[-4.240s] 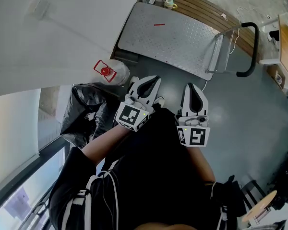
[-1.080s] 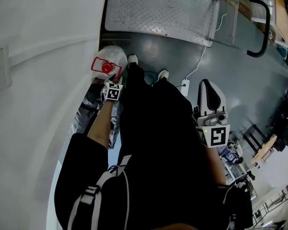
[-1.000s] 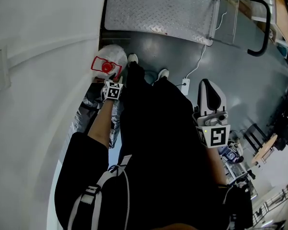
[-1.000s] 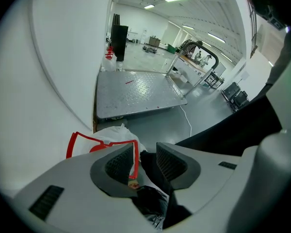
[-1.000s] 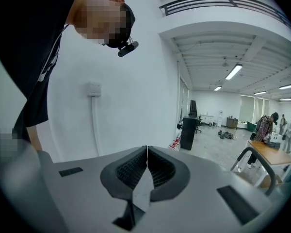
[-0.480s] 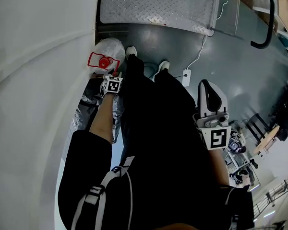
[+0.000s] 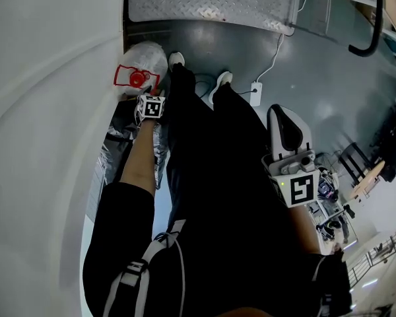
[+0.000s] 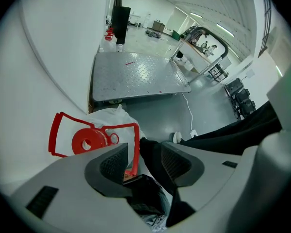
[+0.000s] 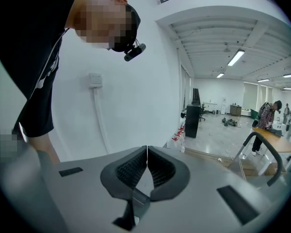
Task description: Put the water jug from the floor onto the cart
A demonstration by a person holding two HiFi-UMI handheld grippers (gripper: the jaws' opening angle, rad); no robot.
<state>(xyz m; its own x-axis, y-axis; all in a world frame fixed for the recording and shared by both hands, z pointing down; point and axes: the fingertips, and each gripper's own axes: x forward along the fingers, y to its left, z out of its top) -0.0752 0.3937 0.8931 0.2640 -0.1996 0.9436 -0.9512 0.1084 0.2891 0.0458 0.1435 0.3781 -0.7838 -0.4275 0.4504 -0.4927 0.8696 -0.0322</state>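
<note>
Reaching down toward the floor with the left gripper [image 8: 143, 152]. Just been opening its jaws: wide apart now, let go, squeezing nothing.

Right in front of this gripper, a big see-through plastic water jug [image 8: 117, 120] with a round red cap [image 8: 86, 141] and a thin red handle [image 8: 136, 147]. Down on the grey floor [image 8: 155, 113], not up on the cart. One side bar of that red handle in the gap between the jaws, just beside the left pad. Hard to tell if touching.

Past the jug, farther from the gripper, a flat grey metal cart [image 8: 136, 74] with bumpy plates and a black push bar [image 7: 379, 18] at its far end. Nothing on its deck near the jug.

Under the left gripper, a crumpled black plastic bag [image 8: 145, 198]. To its right, a black trouser leg [image 8: 233, 130] and a white shoe [image 8: 177, 137].

Up higher and well away from the jug, the right gripper [image 9: 147, 152]. Jaws pressed together, nothing in between. Ahead of it only a plain white wall [image 9: 126, 106].
</note>
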